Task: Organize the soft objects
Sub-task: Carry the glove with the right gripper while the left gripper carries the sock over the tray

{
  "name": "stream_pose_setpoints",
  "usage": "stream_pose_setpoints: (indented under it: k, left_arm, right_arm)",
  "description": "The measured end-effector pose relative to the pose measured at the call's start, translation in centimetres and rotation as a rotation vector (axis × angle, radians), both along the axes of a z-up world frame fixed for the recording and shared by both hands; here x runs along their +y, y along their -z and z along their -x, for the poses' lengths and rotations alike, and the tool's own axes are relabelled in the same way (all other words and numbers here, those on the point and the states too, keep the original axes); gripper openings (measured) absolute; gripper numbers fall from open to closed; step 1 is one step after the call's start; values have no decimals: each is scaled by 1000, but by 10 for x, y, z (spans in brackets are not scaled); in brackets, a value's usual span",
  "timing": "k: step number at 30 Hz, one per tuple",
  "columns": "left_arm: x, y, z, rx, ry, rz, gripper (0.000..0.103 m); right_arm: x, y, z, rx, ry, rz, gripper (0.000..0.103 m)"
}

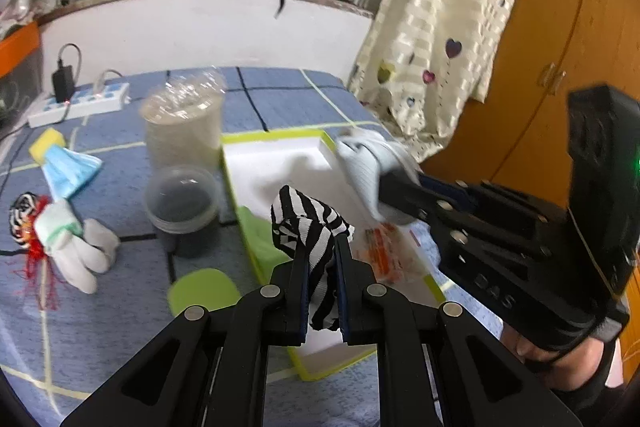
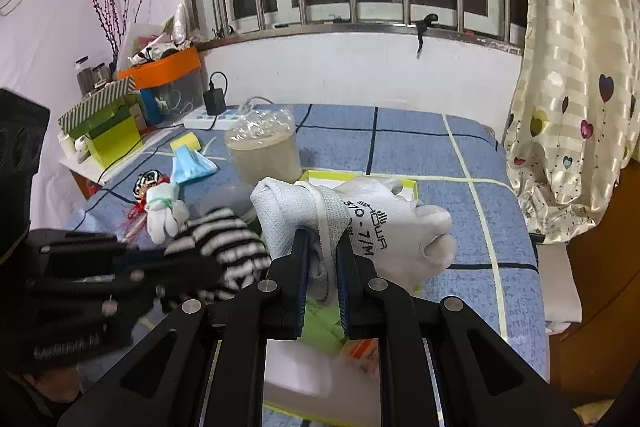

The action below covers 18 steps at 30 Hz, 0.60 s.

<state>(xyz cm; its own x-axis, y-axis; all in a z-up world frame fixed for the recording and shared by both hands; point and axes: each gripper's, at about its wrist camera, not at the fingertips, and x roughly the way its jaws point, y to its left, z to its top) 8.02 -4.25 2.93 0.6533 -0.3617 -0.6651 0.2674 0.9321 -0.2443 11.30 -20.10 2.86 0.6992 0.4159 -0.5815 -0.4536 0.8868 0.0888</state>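
Striped black-and-white fabric (image 1: 308, 227) is clamped between the pads of the left gripper (image 1: 322, 259), and most of it bunches above the fingertips, so the hold looks like a carrying pinch rather than a fold. The right gripper (image 2: 322, 267) is clenched on a white work glove (image 2: 384, 227) at its cuff, together with a pale blue cloth (image 2: 280, 215) bundled against it; gripping at the cuff lets the glove's fingers hang free and clear of the pads. Both loads hang over the near half of a white tray with a green rim (image 1: 276, 135) on the blue checked bedcover (image 1: 288, 95), which suggests the tray is the collection point. Count in the tray: one green cloth (image 1: 262, 239) and one orange-and-white packet (image 1: 380, 251), partly hidden. Count left on the cover, far left: one second white glove (image 1: 76, 247), one blue face mask (image 1: 68, 167), one yellow sponge (image 1: 46, 143), one red-fringed striped item (image 1: 26, 223) of uncertain kind. Two plastic containers stand beside the tray's left edge: one tall clear tub (image 1: 184, 123) and one low dark tub (image 1: 182, 199). One green lid-like piece (image 1: 204, 291) lies near the left gripper.
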Motion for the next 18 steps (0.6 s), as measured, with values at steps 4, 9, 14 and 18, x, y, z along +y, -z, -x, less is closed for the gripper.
stream_pose_setpoints:
  k: [4, 9, 14, 18]
  left_arm:
    - [-10, 14, -8, 39, 19, -1, 11]
    - [-14, 32, -23, 97, 22, 6, 11]
    - [-16, 46, -35, 140, 19, 12, 11]
    - [-19, 53, -40, 163, 22, 13, 11]
  right_arm:
    - [-3, 8, -13, 25, -7, -4, 13]
    - [-6, 26, -28, 73, -12, 0, 13]
    - [-8, 37, -44, 106, -22, -2, 14]
    - [-7, 42, -54, 122, -42, 4, 14]
